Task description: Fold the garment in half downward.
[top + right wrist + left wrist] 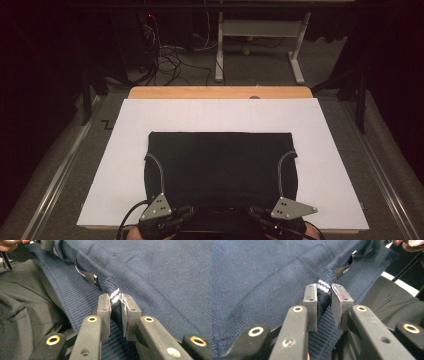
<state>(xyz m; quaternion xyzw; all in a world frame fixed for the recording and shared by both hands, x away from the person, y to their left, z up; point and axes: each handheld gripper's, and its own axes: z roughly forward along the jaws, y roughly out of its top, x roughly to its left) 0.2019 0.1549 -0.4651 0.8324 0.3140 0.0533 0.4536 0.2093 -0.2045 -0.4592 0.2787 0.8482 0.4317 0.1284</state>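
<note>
A dark navy knitted garment [220, 160] lies spread flat on a white board [115, 165], its hem at the far side and its neck at the near edge. My left gripper [186, 216] [324, 293] is shut on the ribbed collar [323, 287] at a white-striped edge. My right gripper [256, 216] [116, 302] is shut on the collar [115, 295] at a matching striped edge. A black neck label [347, 268] [86, 273] hangs between the two grips. Both grippers sit low at the board's near edge, a short way apart.
The board rests on a wooden table [220, 92]. The person's dark clothing [387, 302] [25, 290] lies just behind the collar. Beyond the table stand a white desk frame [260, 30] and floor cables [170, 60]. Metal rails [55, 180] run along both sides.
</note>
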